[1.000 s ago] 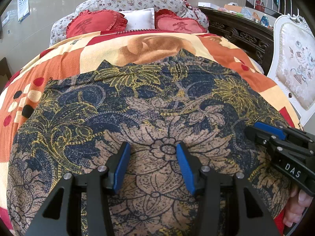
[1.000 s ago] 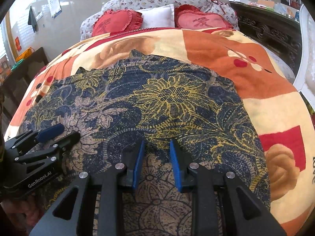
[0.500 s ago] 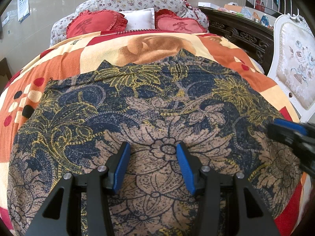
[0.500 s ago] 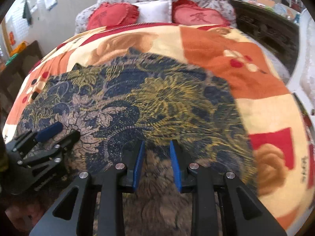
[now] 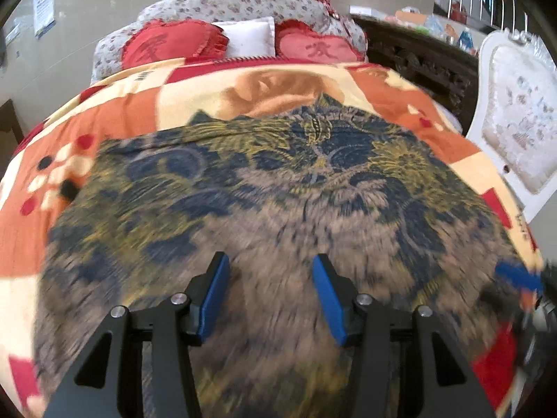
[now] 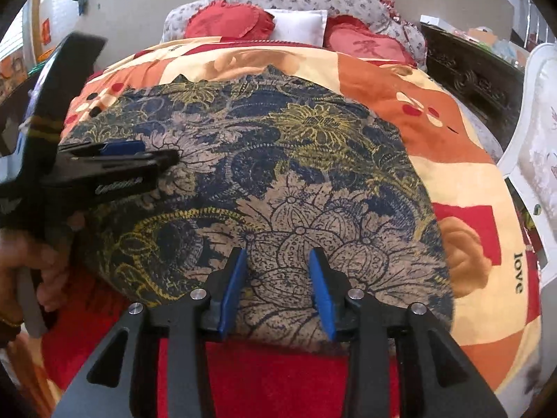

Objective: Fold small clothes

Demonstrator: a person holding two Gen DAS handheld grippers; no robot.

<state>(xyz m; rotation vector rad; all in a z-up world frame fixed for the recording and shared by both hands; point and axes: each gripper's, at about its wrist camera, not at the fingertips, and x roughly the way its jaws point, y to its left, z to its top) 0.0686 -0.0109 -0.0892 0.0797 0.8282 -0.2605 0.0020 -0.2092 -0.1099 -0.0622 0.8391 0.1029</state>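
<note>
A dark blue, tan and yellow floral garment (image 5: 278, 191) lies spread flat on the orange patterned bedspread (image 5: 122, 111); it also shows in the right wrist view (image 6: 278, 160). My left gripper (image 5: 269, 275) is open and empty above the garment's near part, and it shows from the side in the right wrist view (image 6: 139, 155). My right gripper (image 6: 276, 271) is open and empty over the garment's near hem, by the bed's front edge. Its blurred tip shows in the left wrist view (image 5: 515, 275).
Two red heart pillows (image 6: 226, 21) and a white pillow (image 6: 299, 28) lie at the head of the bed. A dark carved cabinet (image 6: 470, 76) and a white upholstered chair (image 5: 515, 115) stand to the right. A red blanket (image 6: 278, 372) hangs at the bed's front.
My right gripper has pulled back toward the bed's front edge and opened wider. My left gripper has lifted and moves, blurring its view; its jaws stay open.
</note>
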